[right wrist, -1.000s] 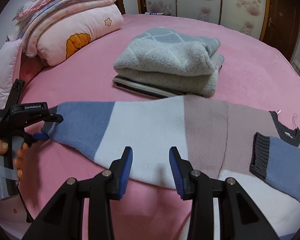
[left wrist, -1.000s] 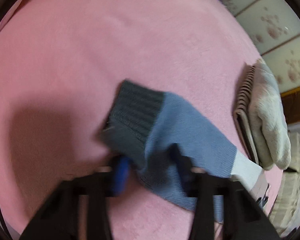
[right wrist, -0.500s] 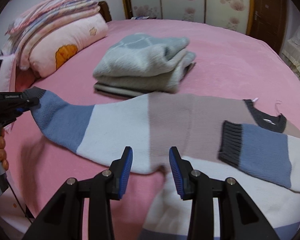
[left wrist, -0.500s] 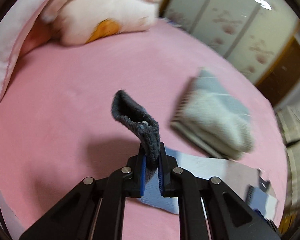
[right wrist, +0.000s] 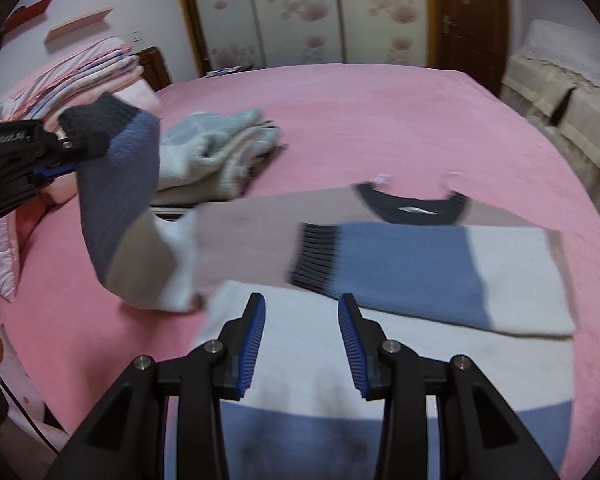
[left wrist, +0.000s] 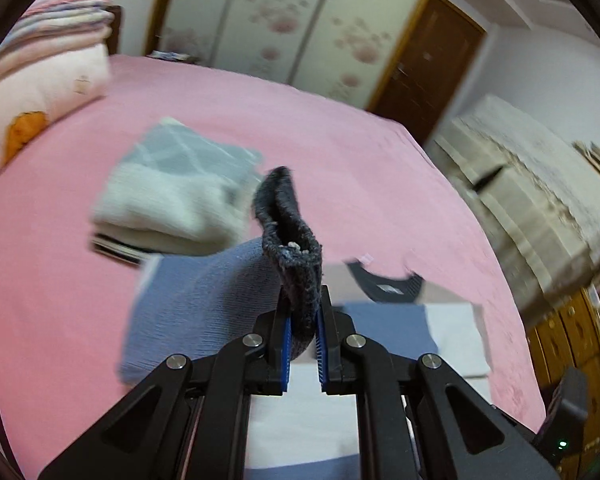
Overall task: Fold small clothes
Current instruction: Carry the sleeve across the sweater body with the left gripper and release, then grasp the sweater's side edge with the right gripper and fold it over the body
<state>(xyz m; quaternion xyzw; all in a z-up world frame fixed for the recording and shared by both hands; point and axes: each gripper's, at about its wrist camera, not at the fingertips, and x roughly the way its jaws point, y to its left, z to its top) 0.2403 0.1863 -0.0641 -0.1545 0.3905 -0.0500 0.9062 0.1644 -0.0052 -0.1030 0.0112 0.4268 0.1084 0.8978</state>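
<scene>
A small colour-block sweater [right wrist: 340,368] in blue, white and taupe lies on the pink bed [right wrist: 380,120]. Its right sleeve [right wrist: 400,272] is folded across the chest, below the dark collar [right wrist: 412,206]. My left gripper [left wrist: 302,332] is shut on the dark grey cuff [left wrist: 292,240] of the left sleeve [right wrist: 116,184] and holds it lifted above the bed; it shows at the left of the right wrist view [right wrist: 56,160]. My right gripper [right wrist: 302,340] is open and empty, just above the sweater's white band.
A stack of folded grey and cream clothes [right wrist: 216,156] lies on the bed behind the sweater. Folded pink quilts and pillows [right wrist: 92,76] are piled at the back left. A covered sofa [right wrist: 560,100] stands right of the bed, wardrobe doors [right wrist: 300,12] behind.
My left gripper has closed on the sleeve cuff and lifted it off the bed, carrying it up and towards the sweater's body. My right gripper has stayed open over the sweater.
</scene>
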